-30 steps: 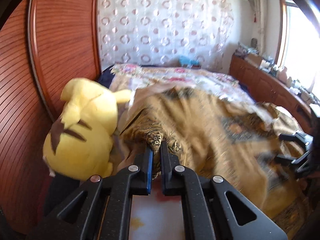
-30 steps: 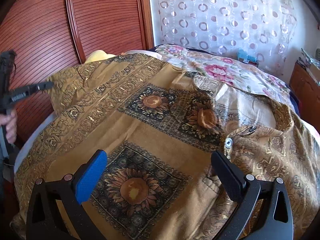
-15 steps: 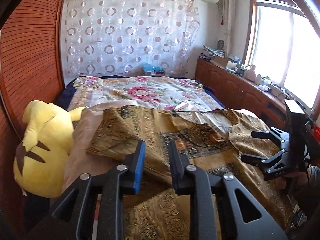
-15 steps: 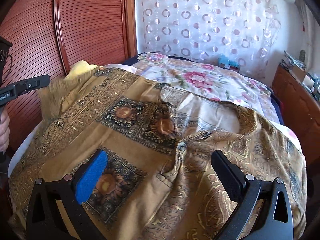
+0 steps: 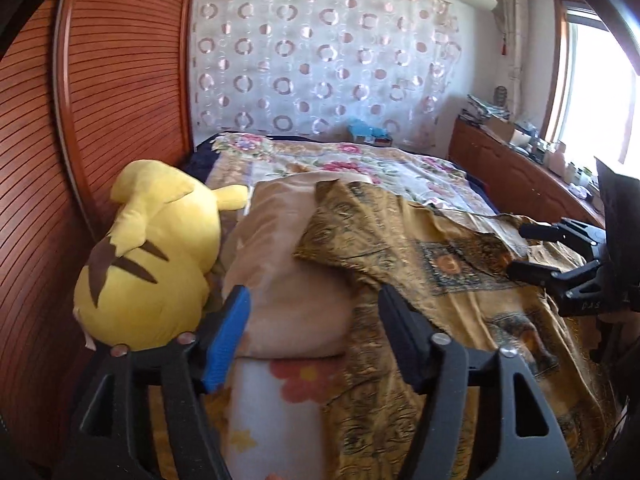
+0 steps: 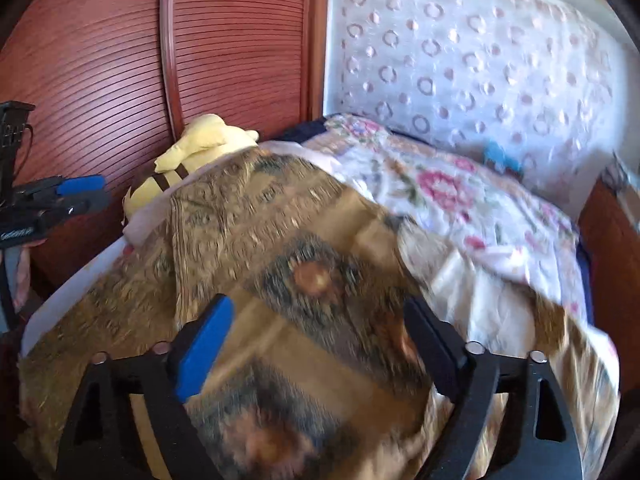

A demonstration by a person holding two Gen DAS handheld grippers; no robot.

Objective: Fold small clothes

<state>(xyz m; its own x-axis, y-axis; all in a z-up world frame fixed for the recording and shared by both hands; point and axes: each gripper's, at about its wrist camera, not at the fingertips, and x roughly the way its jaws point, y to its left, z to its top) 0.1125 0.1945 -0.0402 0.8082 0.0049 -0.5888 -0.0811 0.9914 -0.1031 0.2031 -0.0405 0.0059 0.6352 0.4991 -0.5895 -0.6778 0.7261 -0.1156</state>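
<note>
shirt (image 5: 460, 280): 1, spread on bed | left tongs (image 5: 314, 336), right tongs (image 6: 320, 344): 2, gaping | plush (image 5: 152, 256): 1

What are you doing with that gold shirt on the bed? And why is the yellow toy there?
Someone is folding a gold patterned shirt spread out on the bed, using a gripper in each hand. Right now neither one holds it: the left gripper hovers open near the shirt's sleeve and a beige pillow, and the right gripper hovers open over the shirt's middle. The yellow plush toy just lies beside the pillow, against the wooden headboard. Nobody is touching it.
</note>
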